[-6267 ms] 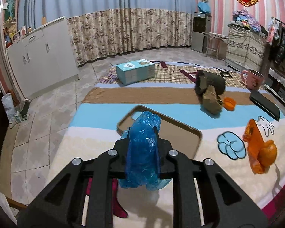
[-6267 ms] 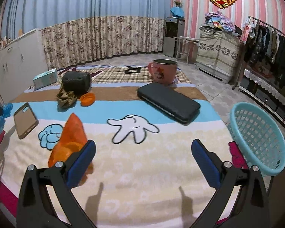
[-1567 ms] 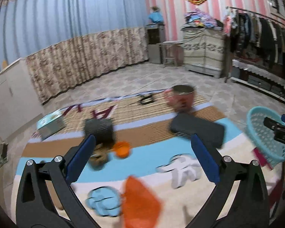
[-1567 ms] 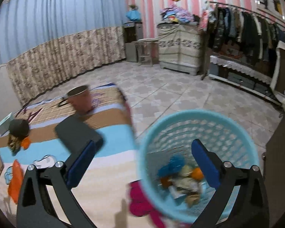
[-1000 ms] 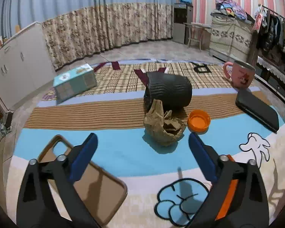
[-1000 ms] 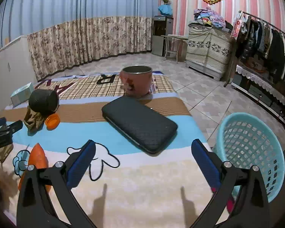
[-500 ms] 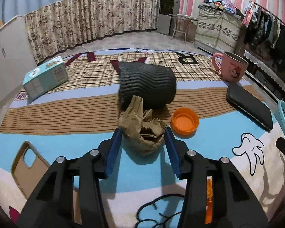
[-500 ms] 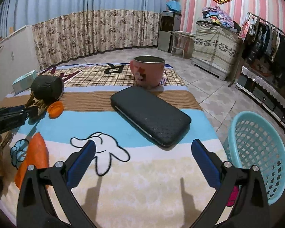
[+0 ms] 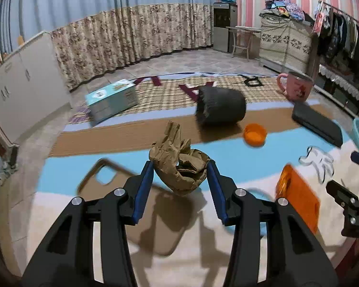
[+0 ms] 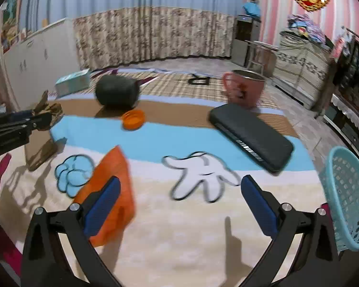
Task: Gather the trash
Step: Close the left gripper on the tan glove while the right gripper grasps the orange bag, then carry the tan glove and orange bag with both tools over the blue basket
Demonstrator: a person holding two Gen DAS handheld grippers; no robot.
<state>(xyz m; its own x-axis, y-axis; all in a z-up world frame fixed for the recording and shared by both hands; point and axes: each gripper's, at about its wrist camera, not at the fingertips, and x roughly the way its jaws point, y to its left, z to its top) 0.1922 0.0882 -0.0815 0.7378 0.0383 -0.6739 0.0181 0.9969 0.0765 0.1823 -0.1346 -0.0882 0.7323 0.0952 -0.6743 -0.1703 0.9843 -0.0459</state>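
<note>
My left gripper (image 9: 179, 186) is shut on a crumpled brown paper ball (image 9: 179, 167) and holds it above the blanket; it also shows in the right wrist view (image 10: 49, 111) at the far left. My right gripper (image 10: 177, 203) is open and empty above the blanket, near an orange wrapper (image 10: 112, 191), which also shows in the left wrist view (image 9: 296, 203). An orange cap (image 9: 255, 134) lies next to a black cup on its side (image 9: 220, 106). The light blue trash basket (image 10: 347, 198) stands off the blanket's right edge.
On the blanket lie a black case (image 10: 251, 134), a pink mug (image 10: 244, 88), a teal box (image 9: 111, 100) and a brown phone case (image 9: 122, 205). White cabinets (image 9: 19, 91) stand at the left, clothes racks at the right.
My left gripper closed on the brown paper ball beside the black cup and lifted it back off the blanket. My right gripper stayed open and shifted left toward the orange wrapper.
</note>
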